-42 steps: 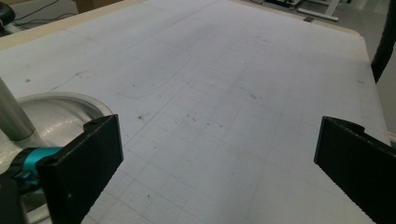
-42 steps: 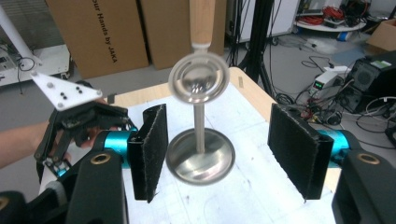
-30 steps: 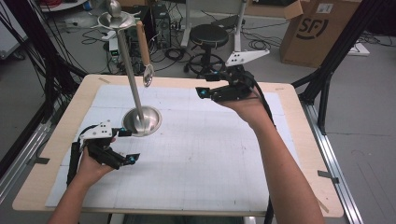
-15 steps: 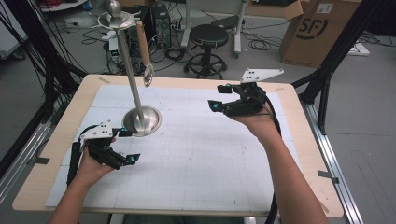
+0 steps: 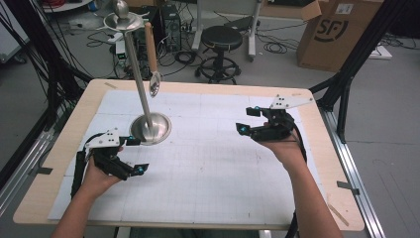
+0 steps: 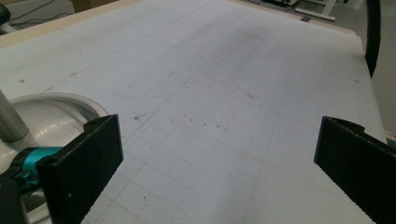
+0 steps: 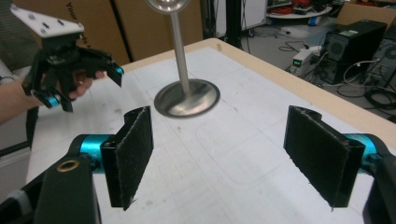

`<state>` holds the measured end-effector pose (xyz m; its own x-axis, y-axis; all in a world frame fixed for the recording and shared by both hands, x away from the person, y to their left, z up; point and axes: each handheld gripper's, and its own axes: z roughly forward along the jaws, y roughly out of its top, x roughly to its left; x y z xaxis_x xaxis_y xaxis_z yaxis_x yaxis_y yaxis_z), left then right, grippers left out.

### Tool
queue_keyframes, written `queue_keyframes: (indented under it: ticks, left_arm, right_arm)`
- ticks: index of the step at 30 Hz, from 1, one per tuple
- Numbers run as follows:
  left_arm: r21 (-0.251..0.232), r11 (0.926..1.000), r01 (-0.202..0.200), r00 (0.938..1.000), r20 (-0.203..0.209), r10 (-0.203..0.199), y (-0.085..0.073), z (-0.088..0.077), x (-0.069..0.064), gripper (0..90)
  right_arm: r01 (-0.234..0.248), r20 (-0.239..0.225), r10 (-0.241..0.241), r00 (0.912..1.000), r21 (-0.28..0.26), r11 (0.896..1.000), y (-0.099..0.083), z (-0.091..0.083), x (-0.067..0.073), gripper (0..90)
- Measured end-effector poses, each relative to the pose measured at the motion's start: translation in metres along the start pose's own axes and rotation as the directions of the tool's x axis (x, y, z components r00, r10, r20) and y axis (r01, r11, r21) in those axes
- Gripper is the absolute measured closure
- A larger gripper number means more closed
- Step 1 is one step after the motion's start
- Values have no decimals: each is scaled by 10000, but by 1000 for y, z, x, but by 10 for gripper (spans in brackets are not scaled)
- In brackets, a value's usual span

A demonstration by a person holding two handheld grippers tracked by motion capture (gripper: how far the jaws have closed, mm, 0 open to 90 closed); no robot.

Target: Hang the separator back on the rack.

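Now both claws [image 5: 130, 154] [image 5: 250, 120] agape, level.

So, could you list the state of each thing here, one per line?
Metal stand: upright on the mat, untouched.
Spoon: hanging from the stand's top.
Left gripper: open, empty, beside the stand's base.
Right gripper: open, empty; jaws have just been opening.

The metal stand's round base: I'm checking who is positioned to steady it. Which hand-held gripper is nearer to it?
Left. The left hand-held gripper sits right beside the stand's base, at its near edge; the right hand-held gripper hovers well off to its right.
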<state>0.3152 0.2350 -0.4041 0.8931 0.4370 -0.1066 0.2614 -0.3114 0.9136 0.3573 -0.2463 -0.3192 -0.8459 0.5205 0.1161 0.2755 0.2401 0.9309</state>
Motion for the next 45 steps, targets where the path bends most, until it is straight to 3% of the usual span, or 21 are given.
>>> queue_keyframes:
  ticks: [10, 27, 30, 38, 45]
  left_arm:
    - [56, 10000, -27, 10000, 16, 27, 0, 1, 0, 18]
    - [96, 9999, -101, 9999, 59, 100, 0, 2, -2, 18]
    - [86, 9999, -74, 10000, 48, 73, -1, 3, 0, 18]
    - [-12, 10000, 20, 10000, 12, -20, -1, 2, 1, 18]
    - [-130, 9999, 83, 9999, -55, -84, 0, 2, 3, 18]
  right_arm:
    - [-331, 293, 331, 9990, 12, 9995, -39, -10, -1, 214]
    - [-140, 317, 135, 9994, 146, 9998, -63, -10, 4, 210]
    - [-179, 265, 170, 9995, 341, 9993, -68, -8, 4, 209]
    - [-557, 416, 550, 9976, 165, 9983, -79, -13, -3, 187]
    - [-717, 178, 707, 9973, 622, 9955, -89, -6, -1, 168]
